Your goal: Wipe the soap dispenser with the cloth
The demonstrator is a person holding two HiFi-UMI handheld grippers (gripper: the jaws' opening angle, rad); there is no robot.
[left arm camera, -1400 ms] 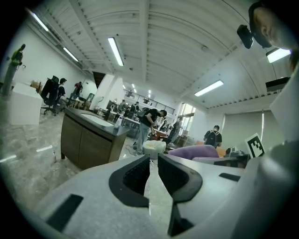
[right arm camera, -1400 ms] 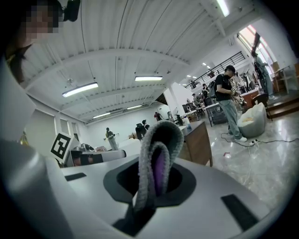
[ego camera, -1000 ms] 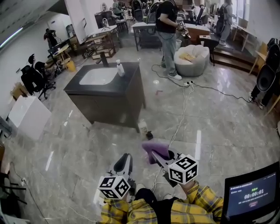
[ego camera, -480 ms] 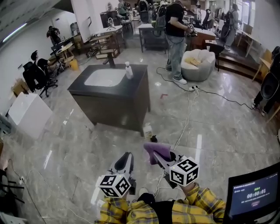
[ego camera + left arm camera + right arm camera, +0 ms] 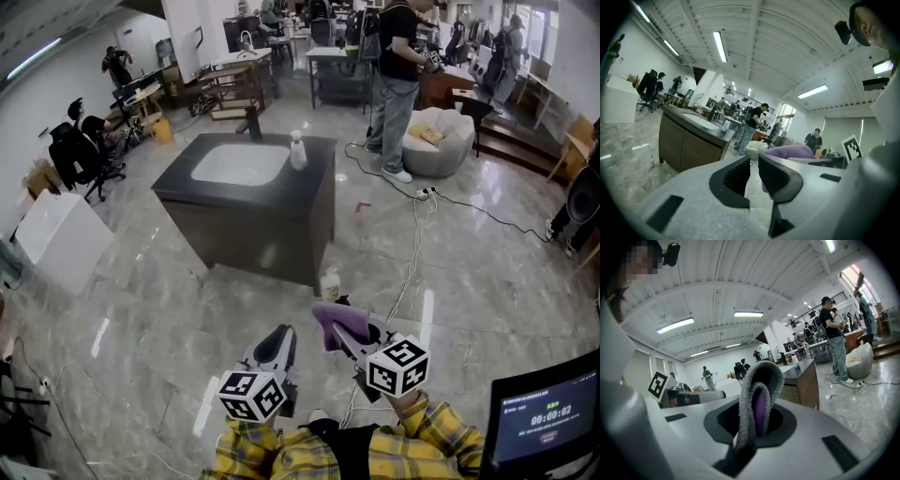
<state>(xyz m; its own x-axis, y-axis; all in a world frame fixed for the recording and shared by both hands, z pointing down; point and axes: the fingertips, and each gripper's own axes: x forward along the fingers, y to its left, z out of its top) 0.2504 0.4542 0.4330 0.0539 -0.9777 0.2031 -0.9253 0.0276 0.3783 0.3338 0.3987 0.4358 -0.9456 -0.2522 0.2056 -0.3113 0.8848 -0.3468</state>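
The white soap dispenser (image 5: 297, 150) stands on the far right corner of a dark sink cabinet (image 5: 281, 228), a few steps ahead of me; it is small in the left gripper view (image 5: 724, 125) and the right gripper view (image 5: 795, 362). My right gripper (image 5: 343, 330) is shut on a folded purple cloth (image 5: 337, 321), which stands up between its jaws (image 5: 757, 401). My left gripper (image 5: 278, 347) is held beside it, low over the floor. Its jaws (image 5: 754, 169) stand a narrow gap apart with nothing between them. Both grippers point toward the cabinet.
A small bottle (image 5: 329, 284) stands on the marble floor by the cabinet's near corner. Cables (image 5: 410, 267) trail across the floor on the right. A person (image 5: 398, 84) stands behind the cabinet beside a white beanbag (image 5: 441, 141). A monitor (image 5: 539, 422) sits at lower right.
Both grippers have been carried forward toward the sink cabinet, which now looks nearer and larger. The cloth stays in the right gripper. The left jaws keep the same gap.
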